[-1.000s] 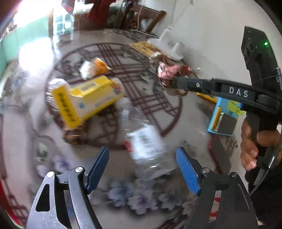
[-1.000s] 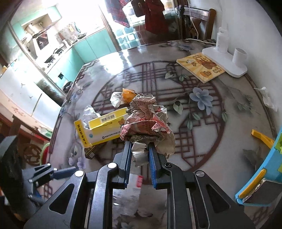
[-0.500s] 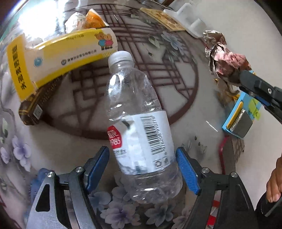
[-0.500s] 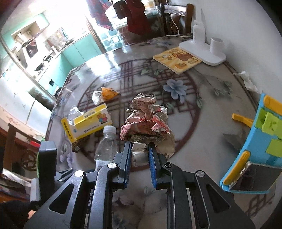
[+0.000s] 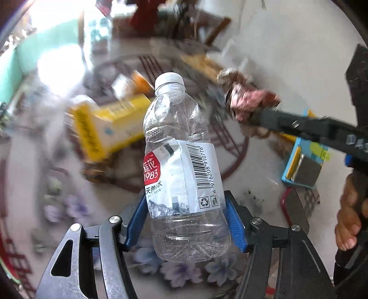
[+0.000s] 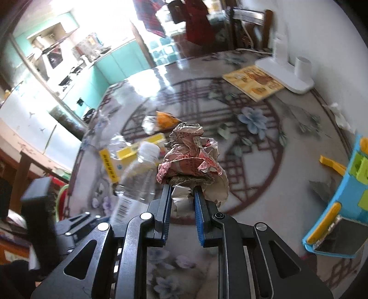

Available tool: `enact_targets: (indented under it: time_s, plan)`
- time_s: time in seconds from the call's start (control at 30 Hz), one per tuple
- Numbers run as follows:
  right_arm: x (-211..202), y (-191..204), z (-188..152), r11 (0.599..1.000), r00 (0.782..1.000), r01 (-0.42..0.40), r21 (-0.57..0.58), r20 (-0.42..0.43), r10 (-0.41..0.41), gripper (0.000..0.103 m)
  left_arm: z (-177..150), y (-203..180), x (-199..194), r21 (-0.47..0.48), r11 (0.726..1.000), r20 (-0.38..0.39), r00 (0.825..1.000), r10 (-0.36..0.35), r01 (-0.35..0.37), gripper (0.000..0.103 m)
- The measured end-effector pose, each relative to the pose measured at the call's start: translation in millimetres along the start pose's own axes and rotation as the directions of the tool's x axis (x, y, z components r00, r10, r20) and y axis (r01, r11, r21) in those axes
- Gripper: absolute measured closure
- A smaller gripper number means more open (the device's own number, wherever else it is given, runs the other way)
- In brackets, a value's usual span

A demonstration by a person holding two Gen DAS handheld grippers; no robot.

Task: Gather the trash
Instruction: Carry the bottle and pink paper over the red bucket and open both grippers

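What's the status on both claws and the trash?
Left claw clamped on plastic bottle, jaws just closing. Right claw shut on crumpled paper. Yellow box uncollected on table.

Daylight floods in from window [image 6: 110,13] at far left, blown out to white in both views. Strong glare patch on glossy table [image 6: 299,184] near far edge. Left wrist view: background smeared by motion blur, yellow box [image 5: 108,124] streaked; plastic bottle [image 5: 184,174] sharp, label readable. Right wrist view: crumpled paper [image 6: 191,158] sharp, bottle blurred. Fisheye bends edges; dark corners. Soft shadows, no harsh ones.
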State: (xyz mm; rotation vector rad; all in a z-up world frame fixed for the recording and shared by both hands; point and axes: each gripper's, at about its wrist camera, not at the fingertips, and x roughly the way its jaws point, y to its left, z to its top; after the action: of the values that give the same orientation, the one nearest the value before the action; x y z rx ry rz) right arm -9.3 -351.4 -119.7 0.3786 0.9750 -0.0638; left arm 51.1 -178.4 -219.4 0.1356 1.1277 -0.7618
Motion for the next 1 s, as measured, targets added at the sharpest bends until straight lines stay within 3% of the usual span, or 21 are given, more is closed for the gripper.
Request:
enact_targets:
  time_s: [0.13,0.23,0.4,0.57,1.0]
  plan:
    - [0.6,26.5,6.7,0.998,0.999,-0.041,-0.042,0.014,0.041,0.085,-1.8,26.5,-47.2,-0.057,0.994,0.099,0.991,0.094,-0.089,0.041]
    - [3.9,50.1,9.8,0.994,0.997,-0.070,-0.079,0.015,0.071,0.085,-9.1,55.3,-84.9,-0.131,0.978,0.162,0.970,0.182,-0.161,0.041]
    - [11.3,88.5,10.2,0.984,0.994,-0.110,-0.139,0.006,0.112,0.085,-26.9,102.4,-129.0,-0.234,0.946,0.204,0.941,0.271,-0.222,0.041]
    - [19.5,123.3,7.7,0.971,0.990,-0.142,-0.191,-0.012,0.143,0.085,-47.4,139.0,-157.2,-0.312,0.917,0.223,0.919,0.325,-0.248,0.041]
    - [42.0,202.0,0.2,0.937,0.980,-0.197,-0.288,-0.054,0.189,0.085,-84.4,205.6,-192.8,-0.410,0.872,0.224,0.897,0.381,-0.268,0.041]
